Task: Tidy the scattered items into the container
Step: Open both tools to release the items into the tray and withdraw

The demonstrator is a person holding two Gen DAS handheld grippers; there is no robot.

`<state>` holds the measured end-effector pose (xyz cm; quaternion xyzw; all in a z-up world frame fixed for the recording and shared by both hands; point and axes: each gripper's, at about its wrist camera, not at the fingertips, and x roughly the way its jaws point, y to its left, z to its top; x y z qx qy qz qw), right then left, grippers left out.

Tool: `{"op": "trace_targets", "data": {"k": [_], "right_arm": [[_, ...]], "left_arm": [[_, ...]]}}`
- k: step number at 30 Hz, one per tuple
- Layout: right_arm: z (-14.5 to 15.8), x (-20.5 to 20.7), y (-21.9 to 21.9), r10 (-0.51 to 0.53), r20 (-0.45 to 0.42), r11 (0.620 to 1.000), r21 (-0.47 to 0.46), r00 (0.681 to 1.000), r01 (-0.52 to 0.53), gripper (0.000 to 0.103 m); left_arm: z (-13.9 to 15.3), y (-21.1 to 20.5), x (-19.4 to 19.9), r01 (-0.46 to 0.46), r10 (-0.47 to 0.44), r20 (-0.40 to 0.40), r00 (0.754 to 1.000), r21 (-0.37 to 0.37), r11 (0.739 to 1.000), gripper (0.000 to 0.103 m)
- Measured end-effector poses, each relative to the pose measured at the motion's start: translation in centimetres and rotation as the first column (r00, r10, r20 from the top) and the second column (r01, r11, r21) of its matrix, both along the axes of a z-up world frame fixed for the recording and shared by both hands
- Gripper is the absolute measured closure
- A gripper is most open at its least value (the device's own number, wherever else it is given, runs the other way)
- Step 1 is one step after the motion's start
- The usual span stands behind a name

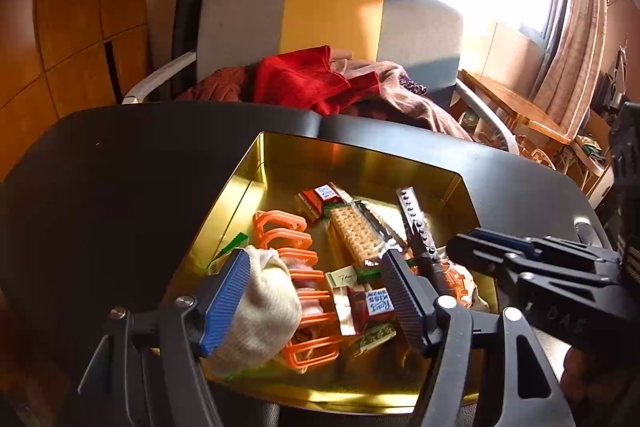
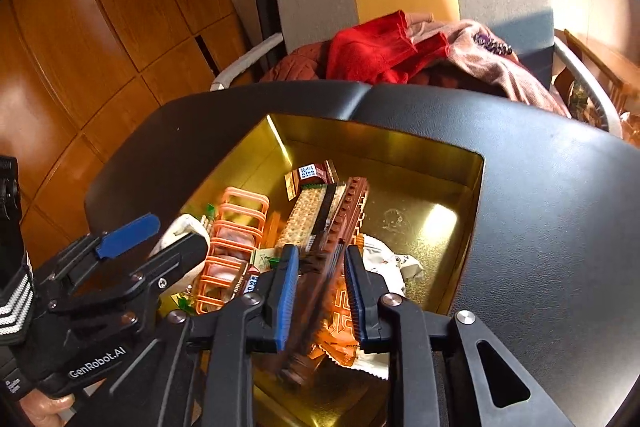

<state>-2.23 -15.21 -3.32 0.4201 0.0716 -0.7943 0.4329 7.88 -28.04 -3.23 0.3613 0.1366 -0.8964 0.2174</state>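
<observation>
Hovering inside gold tin, bare right floor

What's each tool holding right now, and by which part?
Right tool: brown studded strip between its pads, toward its near end; blurred, so grip cannot be told. Left tool: open, cream cloth only against one pad.
</observation>
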Motion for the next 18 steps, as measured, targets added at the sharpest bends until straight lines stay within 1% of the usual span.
{"op": "trace_targets", "data": {"k": [2, 3, 5, 6, 8, 9, 10, 11, 12, 13, 14, 15, 16, 18], "right_arm": [[0.2, 0.6, 0.4, -0.008, -0.023, 1.0, 0.002, 1.0, 0.008, 0.07], [0.3, 0.9, 0.5, -0.012, -0.035, 1.0, 0.003, 0.999, 0.012, 0.066], [0.6, 1.5, 0.9, -0.02, -0.058, 1.0, 0.005, 0.998, 0.021, 0.064], [0.7, 1.8, 1.1, -0.024, -0.07, 1.0, 0.006, 0.997, 0.025, 0.063], [0.9, 2.4, 1.4, -0.032, -0.093, 0.999, 0.008, 0.995, 0.033, 0.056], [1.0, 2.7, 1.6, -0.043, -0.106, 0.999, 0.011, 0.993, 0.045, 0.051], [1.0, 3.0, 1.9, -0.058, -0.119, 0.998, 0.014, 0.991, 0.06, 0.047], [1.0, 3.3, 2.0, -0.072, -0.129, 0.997, 0.017, 0.989, 0.075, 0.046], [1.1, 3.5, 2.2, -0.086, -0.137, 0.996, 0.019, 0.987, 0.09, 0.042], [1.2, 3.7, 2.3, -0.101, -0.145, 0.994, 0.021, 0.984, 0.105, 0.034], [1.3, 4.0, 2.5, -0.113, -0.151, 0.993, 0.02, 0.982, 0.118, 0.03], [1.4, 4.2, 2.5, -0.122, -0.16, 0.992, 0.021, 0.98, 0.127, 0.025], [1.6, 4.5, 2.5, -0.129, -0.17, 0.991, 0.023, 0.977, 0.135, 0.021], [1.8, 5.1, 2.4, -0.132, -0.193, 0.99, 0.029, 0.972, 0.14, 0.02]], "left_arm": [[0.1, 0.2, 0.4, -0.023, 0.023, 0.008, 1.0, -0.012, 1.0, 0.033], [0.3, 0.3, 0.6, -0.041, 0.041, 0.015, 0.999, -0.026, 0.999, 0.033], [0.6, 0.6, 0.9, -0.09, 0.092, 0.032, 0.995, -0.066, 0.994, 0.033], [0.7, 0.7, 1.1, -0.12, 0.124, 0.041, 0.991, -0.09, 0.989, 0.033], [1.1, 1.1, 1.6, -0.164, 0.172, 0.048, 0.984, -0.137, 0.977, 0.033], [1.2, 1.3, 1.8, -0.184, 0.193, 0.048, 0.98, -0.156, 0.97, 0.033], [1.4, 1.5, 2.1, -0.202, 0.213, 0.05, 0.976, -0.176, 0.963, 0.033], [1.5, 1.9, 2.3, -0.215, 0.23, 0.053, 0.972, -0.204, 0.955, 0.034], [1.5, 2.3, 2.5, -0.227, 0.246, 0.055, 0.968, -0.234, 0.945, 0.035], [1.6, 2.7, 2.8, -0.238, 0.262, 0.057, 0.964, -0.265, 0.934, 0.035], [1.7, 3.0, 3.0, -0.242, 0.268, 0.056, 0.962, -0.28, 0.929, 0.036], [1.6, 3.1, 3.1, -0.24, 0.266, 0.061, 0.962, -0.275, 0.931, 0.036], [1.5, 3.2, 3.2, -0.237, 0.263, 0.069, 0.962, -0.264, 0.935, 0.038], [1.2, 3.3, 3.4, -0.229, 0.256, 0.086, 0.963, -0.242, 0.943, 0.043]]}}
